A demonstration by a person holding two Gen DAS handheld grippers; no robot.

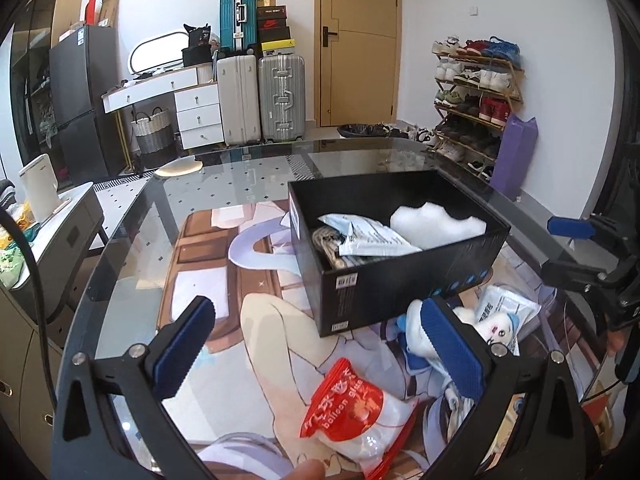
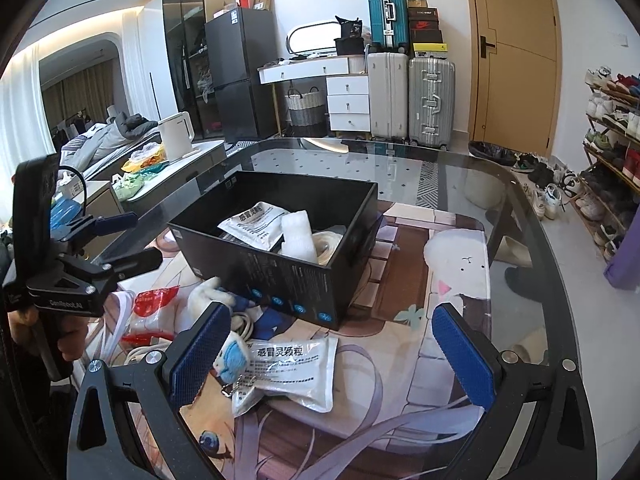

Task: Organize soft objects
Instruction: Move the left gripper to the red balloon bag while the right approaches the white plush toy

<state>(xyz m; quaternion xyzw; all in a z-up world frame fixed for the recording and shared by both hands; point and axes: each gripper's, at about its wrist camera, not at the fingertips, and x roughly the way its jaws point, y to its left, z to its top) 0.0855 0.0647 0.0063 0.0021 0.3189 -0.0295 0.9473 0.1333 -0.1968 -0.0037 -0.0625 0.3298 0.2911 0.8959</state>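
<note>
A black open box (image 1: pixel 400 276) (image 2: pixel 280 268) stands on the glass table and holds a white printed pouch (image 1: pixel 372 236) (image 2: pixel 256 224), a white foam wrap (image 1: pixel 436 222) (image 2: pixel 298 236) and a coiled cord (image 2: pixel 328 246). My left gripper (image 1: pixel 320 354) is open and empty above a red and clear balloon-glue bag (image 1: pixel 356 412) (image 2: pixel 154 308). A small plush doll (image 1: pixel 496 330) (image 2: pixel 232 356) lies by the box. My right gripper (image 2: pixel 332 354) is open and empty above a second white pouch (image 2: pixel 292 372) (image 1: pixel 506 306).
The glass table (image 2: pixel 460 168) covers a printed mat. A low cabinet with a white kettle (image 2: pixel 176 136) stands to the left. Suitcases (image 1: pixel 260 96), a white dresser and a shoe rack (image 1: pixel 476 96) line the far wall.
</note>
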